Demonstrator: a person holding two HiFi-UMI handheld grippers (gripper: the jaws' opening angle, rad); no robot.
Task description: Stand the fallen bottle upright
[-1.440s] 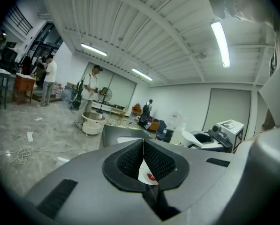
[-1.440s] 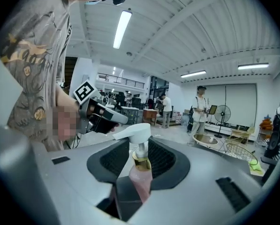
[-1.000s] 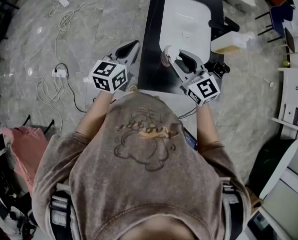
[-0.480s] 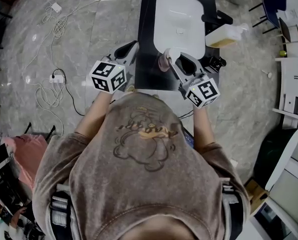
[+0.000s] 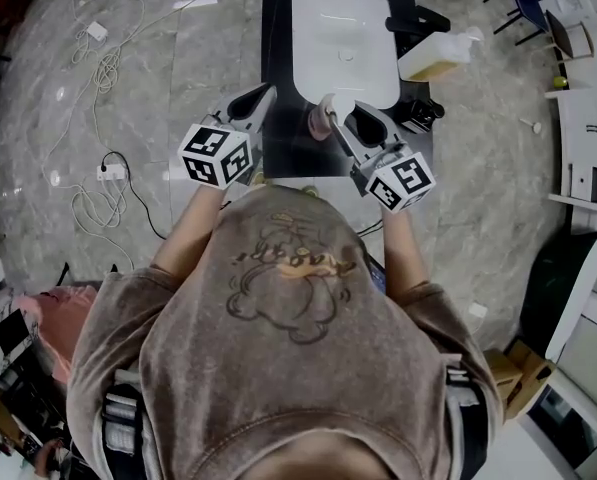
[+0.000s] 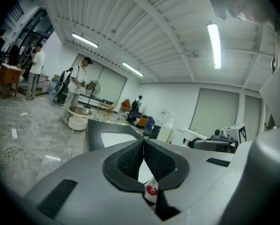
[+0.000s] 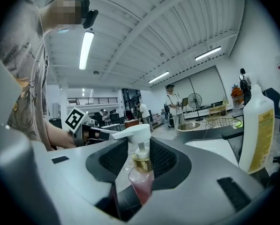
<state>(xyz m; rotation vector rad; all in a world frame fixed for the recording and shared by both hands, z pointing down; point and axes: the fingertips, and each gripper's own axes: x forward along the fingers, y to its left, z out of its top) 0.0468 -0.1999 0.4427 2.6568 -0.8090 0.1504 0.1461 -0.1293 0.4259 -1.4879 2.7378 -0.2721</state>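
Pink plastic pump bottle (image 7: 140, 182) held upright in your right claw (image 7: 140, 153), left claw (image 6: 143, 146) pinched closed; nxt: set on black table (image 5: 280, 58), release.

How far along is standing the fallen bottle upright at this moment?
Done: the pump bottle is off its side, roughly upright in the right gripper view. In hand: the right gripper clamps it at the near edge of the black table; the left gripper is shut, apart from it. Left: set it standing and let go; whether its base touches the table cannot be told.
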